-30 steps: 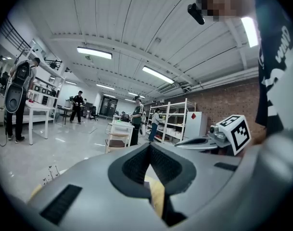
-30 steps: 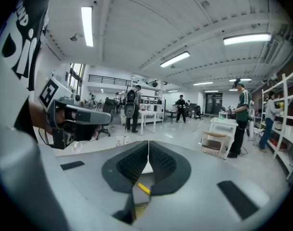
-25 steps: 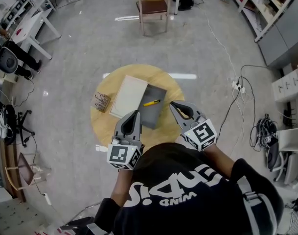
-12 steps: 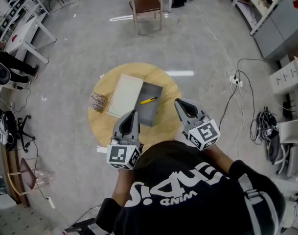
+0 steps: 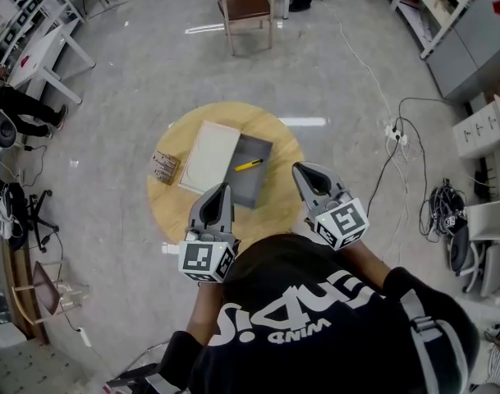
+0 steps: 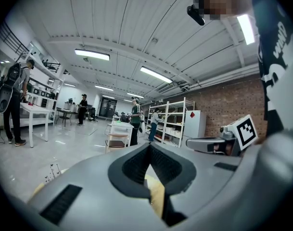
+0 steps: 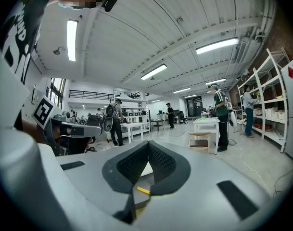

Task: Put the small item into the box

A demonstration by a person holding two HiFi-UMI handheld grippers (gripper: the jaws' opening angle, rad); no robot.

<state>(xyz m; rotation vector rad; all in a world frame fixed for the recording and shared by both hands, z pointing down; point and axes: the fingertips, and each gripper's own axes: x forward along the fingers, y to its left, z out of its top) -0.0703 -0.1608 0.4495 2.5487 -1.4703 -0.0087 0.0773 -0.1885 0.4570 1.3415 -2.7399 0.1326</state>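
Small yellow item (image 5: 249,165) on the grey tray (image 5: 256,183), just beside the white box (image 5: 209,158), long axis crosswise, one end toward that box. Ahead of and between both grippers (nearer side of the box). Right gripper (image 5: 300,171) aimed straight at it, clenched, empty. Left gripper (image 5: 225,189) likewise clenched on nothing.

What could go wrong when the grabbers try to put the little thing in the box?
The small brown packet lies near the edge of the round wooden table, so a clumsy nudge might push it off. Both the left gripper and the right gripper are shut and empty; if they don't open first, they would only shove things. The thin yellow pen-like item already lies on the flat grey box and might get knocked.
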